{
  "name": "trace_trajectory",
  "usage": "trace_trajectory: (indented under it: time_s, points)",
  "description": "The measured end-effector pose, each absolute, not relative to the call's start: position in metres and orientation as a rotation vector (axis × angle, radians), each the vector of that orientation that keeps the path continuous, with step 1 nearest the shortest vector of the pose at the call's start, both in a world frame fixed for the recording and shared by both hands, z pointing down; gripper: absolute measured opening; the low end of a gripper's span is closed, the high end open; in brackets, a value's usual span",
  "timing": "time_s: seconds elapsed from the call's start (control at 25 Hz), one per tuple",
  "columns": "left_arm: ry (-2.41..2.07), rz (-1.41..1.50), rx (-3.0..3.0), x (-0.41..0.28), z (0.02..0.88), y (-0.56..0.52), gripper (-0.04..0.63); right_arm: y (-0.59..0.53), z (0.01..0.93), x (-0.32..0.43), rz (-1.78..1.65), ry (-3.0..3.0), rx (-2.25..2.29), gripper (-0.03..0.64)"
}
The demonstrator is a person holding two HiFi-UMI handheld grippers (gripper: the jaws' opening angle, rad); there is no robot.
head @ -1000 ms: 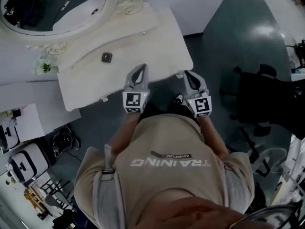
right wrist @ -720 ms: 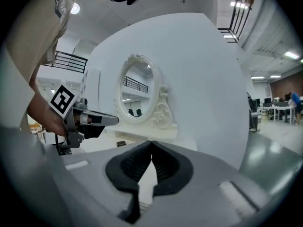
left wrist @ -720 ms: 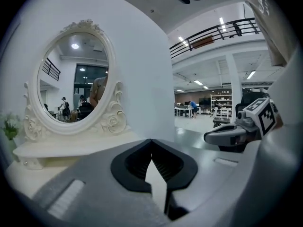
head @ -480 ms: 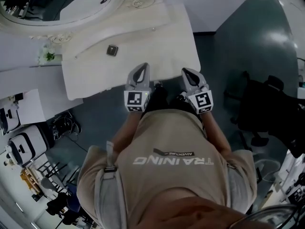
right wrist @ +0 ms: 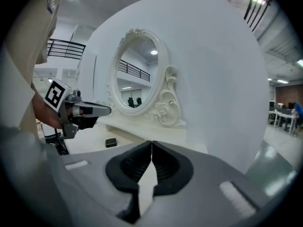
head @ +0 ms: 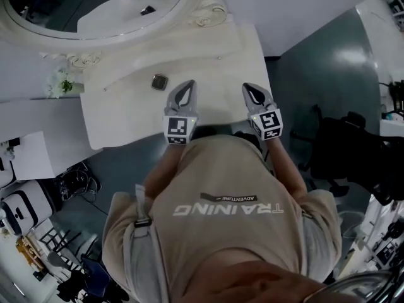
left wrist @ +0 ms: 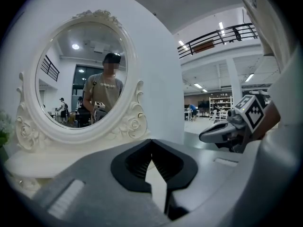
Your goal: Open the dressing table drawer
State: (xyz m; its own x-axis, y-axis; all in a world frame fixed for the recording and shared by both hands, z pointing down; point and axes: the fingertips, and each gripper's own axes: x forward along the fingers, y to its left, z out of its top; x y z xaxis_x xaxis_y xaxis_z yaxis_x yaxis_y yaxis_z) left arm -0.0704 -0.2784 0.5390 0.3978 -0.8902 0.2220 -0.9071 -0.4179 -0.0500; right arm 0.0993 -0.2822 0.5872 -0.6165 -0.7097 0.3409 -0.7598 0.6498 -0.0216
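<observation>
The dressing table (head: 126, 115) stands in front of the person, its white top filling the upper middle of the head view. Its long axis runs across that view from left to right, rising a little toward the right. Its front edge faces the person and its back carries the oval mirror (head: 95, 5) in a carved white frame. The drawer would sit under that front edge, but no view shows its face or handle.

The left gripper (head: 187, 84) and the right gripper (head: 247, 87) are held side by side, well apart, both pointing away from the person toward the mirror. Their tips are over the front part of the table top. Whether either touches the surface cannot be told.

In the left gripper view the left gripper's (left wrist: 151, 141) dark pads meet at the tips, with nothing caught between them. The mirror (left wrist: 80, 74) lies ahead and the right gripper (left wrist: 227, 131) is off to the side. In the right gripper view the right gripper (right wrist: 151, 142) is likewise pressed together and empty. The left gripper (right wrist: 92, 110) shows at that view's left.

A small dark square object (head: 159, 81) lies on the top just left of the left gripper's tip. A sprig of white flowers (head: 60, 84) stands at the table's far left corner
</observation>
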Motion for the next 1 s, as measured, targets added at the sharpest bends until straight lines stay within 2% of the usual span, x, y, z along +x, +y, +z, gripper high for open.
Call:
trace_trajectory:
  time_s: [0.24,0.32,0.44,0.6,0.84,1.0]
  points:
    - [-1.589,0.319,2.543,-0.111,0.553,-0.294,0.008,-0.329,0.599,0.055,0.268,-2.501,1.273,0.028]
    - [-1.568,0.317,2.535,-0.114,0.557,-0.297,0.008,-0.337,0.613,0.046,0.339,-2.474,1.275,0.031]
    - [-1.544,0.311,2.529,-0.113,0.562,-0.304,0.008,-0.356,0.645,0.038,0.479,-2.403,1.287,0.097]
    - [-1.539,0.308,2.509,-0.112,0.563,-0.308,0.008,-0.377,0.679,0.034,0.539,-2.321,1.322,0.106]
    - [-1.559,0.315,2.443,-0.122,0.569,-0.310,0.008,-0.398,0.710,0.020,0.603,-2.282,1.330,0.156]
    - [-1.572,0.341,2.415,-0.130,0.576,-0.315,0.008,-0.412,0.723,0.013,0.633,-2.260,1.339,0.156]
